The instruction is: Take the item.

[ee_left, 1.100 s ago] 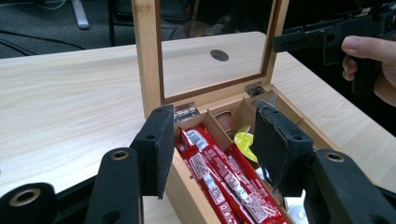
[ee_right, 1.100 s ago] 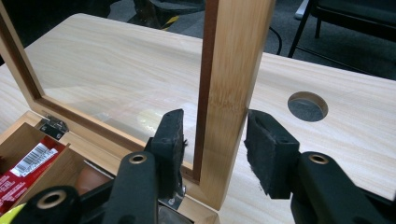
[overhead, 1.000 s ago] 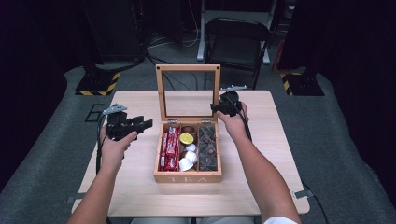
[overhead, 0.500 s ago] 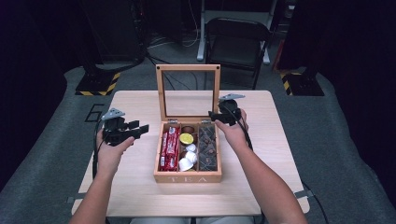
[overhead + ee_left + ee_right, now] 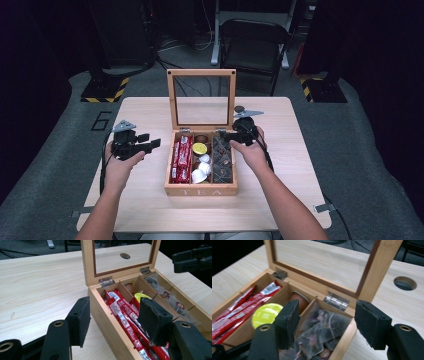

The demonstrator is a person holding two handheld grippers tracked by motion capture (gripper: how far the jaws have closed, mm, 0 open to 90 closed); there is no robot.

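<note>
— One table (image 5: 150, 107), one wooden box (image 5: 200, 190) on it just nearer the person than the middle, its front marked TEA. Why was the lid (image 5: 201, 73) standing upright?

— I judged it was left tilted back on its hinges so both hands could reach in from above. The glass pane also let the table show through.

— And the two grippers?

— The right gripper (image 5: 225, 135) hung over the back end of the right-hand compartment. Its jaws had just been opening and stood wide, with nothing pinched between the pads. That looked like either a release or a reach for the tea bags (image 5: 223, 160) below it. The left gripper (image 5: 149, 140) waited beside the box's left wall, clear of it. Its jaws had also been opening, stood moderately apart and were empty, probably there to steady the box.

— Counts?

— Three compartments. The left one held red sachets (image 5: 182, 159), at least four, laid lengthwise to fit. The middle one had one yellow pod (image 5: 199, 148), one brown pod (image 5: 201, 138) and about three white pods (image 5: 202, 170). The clear tea bags were heaped, so I couldn't count them.
</note>
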